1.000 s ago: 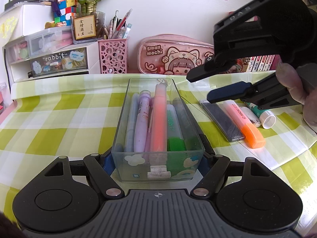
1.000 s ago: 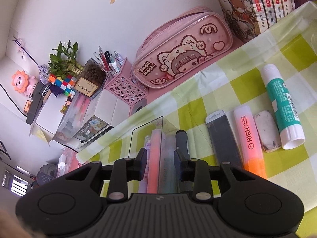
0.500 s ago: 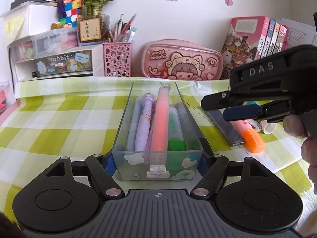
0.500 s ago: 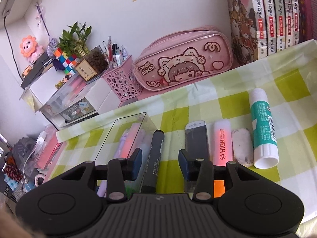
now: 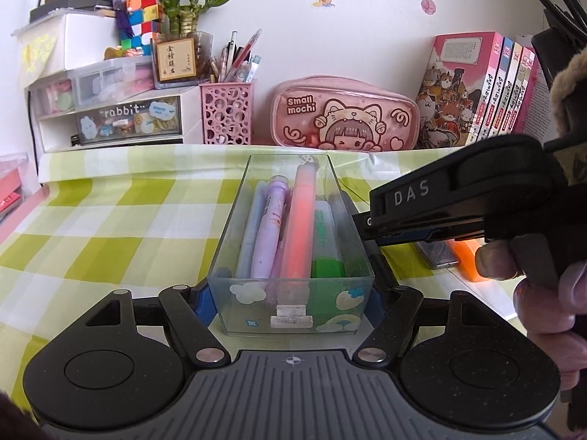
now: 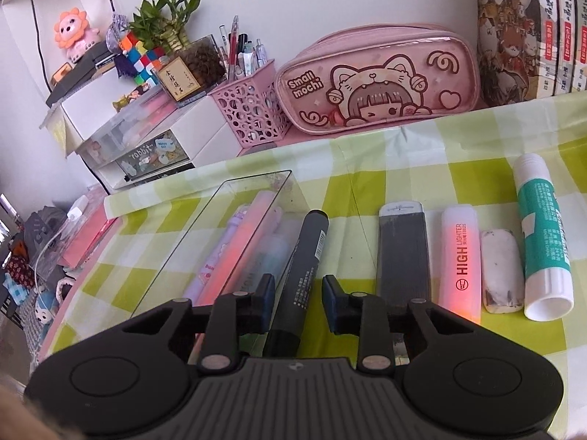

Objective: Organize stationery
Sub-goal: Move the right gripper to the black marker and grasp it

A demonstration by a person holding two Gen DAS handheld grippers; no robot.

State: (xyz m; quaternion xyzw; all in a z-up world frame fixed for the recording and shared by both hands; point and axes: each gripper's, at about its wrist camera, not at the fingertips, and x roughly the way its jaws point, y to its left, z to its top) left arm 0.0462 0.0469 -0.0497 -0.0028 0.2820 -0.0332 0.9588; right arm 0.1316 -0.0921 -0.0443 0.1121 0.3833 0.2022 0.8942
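Left gripper (image 5: pixel 290 299) clamps the near end of the clear plastic box (image 5: pixel 234 242), a pad on each side wall. Right gripper (image 6: pixel 298 302) jaws closing around the black marker (image 6: pixel 302 267), a gap on either side, not gripped. Marker lies just outside the box's right wall on the green-checked cloth (image 6: pixel 367 168). Box is narrow, see-through, cloud stickers on front; holds about four or five pens. To the right in a row: one dark flat case (image 6: pixel 403 253), one pink highlighter (image 6: pixel 461 256), one eraser (image 6: pixel 502 269), one glue stick (image 6: pixel 543 234).
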